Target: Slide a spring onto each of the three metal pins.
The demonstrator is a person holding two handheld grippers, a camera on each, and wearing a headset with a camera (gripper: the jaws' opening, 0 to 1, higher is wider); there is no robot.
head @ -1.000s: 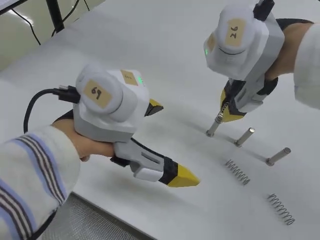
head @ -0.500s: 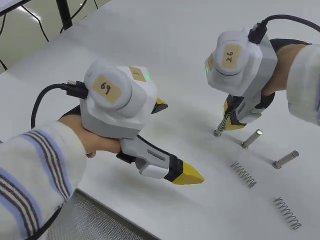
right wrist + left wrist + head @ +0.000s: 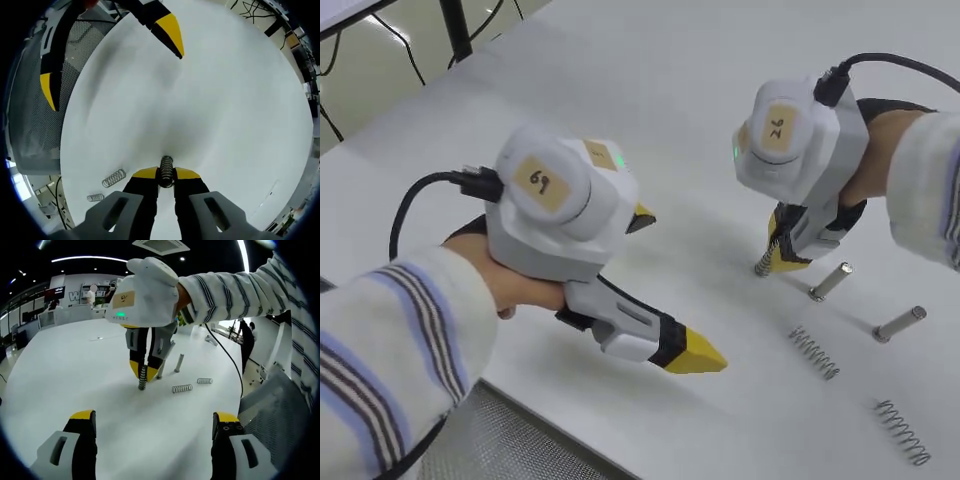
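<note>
White counter [image 3: 650, 90] carries the work. The right gripper [image 3: 772, 262] points down at it, yellow tips closed on a spring [image 3: 166, 167] that stands upright, long axis vertical, lower end at the counter surface. Just beside it, two bare metal pins [image 3: 831, 281] [image 3: 901, 324] stand on end in a row. Two loose springs [image 3: 815, 352] [image 3: 903, 432] lie flat on their sides, nearer the counter's near edge than the pins. The left gripper [image 3: 155, 417] hovers apart, jaws wide open and empty, facing the right gripper.
</note>
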